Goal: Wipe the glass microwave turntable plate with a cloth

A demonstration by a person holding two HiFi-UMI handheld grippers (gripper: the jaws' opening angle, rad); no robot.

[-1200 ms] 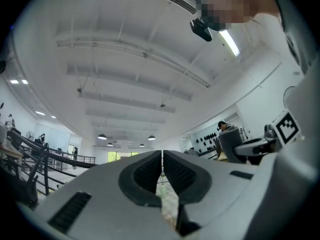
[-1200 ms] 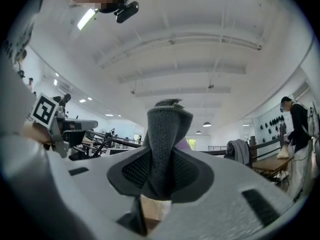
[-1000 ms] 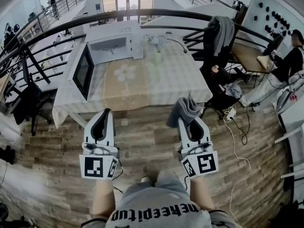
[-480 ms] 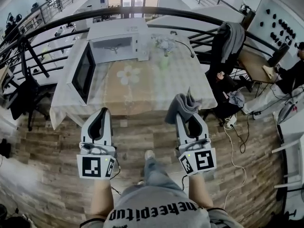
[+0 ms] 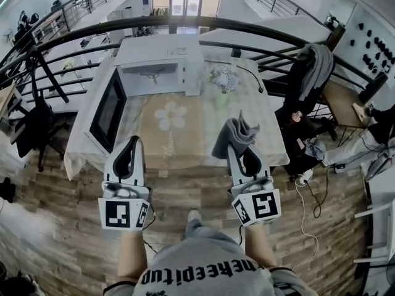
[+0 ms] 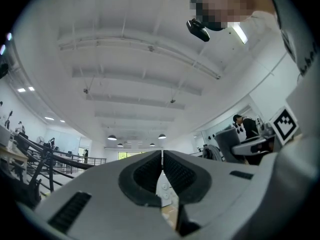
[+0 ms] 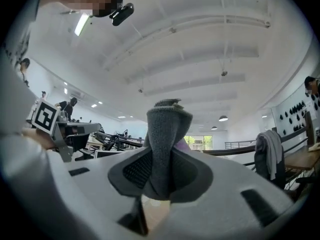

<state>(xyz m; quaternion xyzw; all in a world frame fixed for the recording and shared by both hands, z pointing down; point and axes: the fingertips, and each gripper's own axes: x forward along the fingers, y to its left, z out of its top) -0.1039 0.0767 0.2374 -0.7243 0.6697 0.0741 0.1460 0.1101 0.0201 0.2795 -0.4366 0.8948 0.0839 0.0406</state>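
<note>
between right gripper (image 5: 236, 145) jaws, cloth (image 5: 234, 134)

You wear a grey short-sleeved T-shirt (image 5: 203, 271) with black lettering, and your left gripper (image 5: 132, 142) and right gripper (image 5: 239, 149) are pale grey shells with black ribbed fingers (image 6: 145, 176), each backed by a black-and-white marker cube (image 5: 123, 213).

The cloth (image 7: 166, 139) is looking matt and fuzzy. The counter (image 5: 197, 137) is wearing a fabric cover, the floor (image 5: 185, 193) is showing wood planks, and the microwave door (image 5: 106, 106) is gleaming glossy.
</note>
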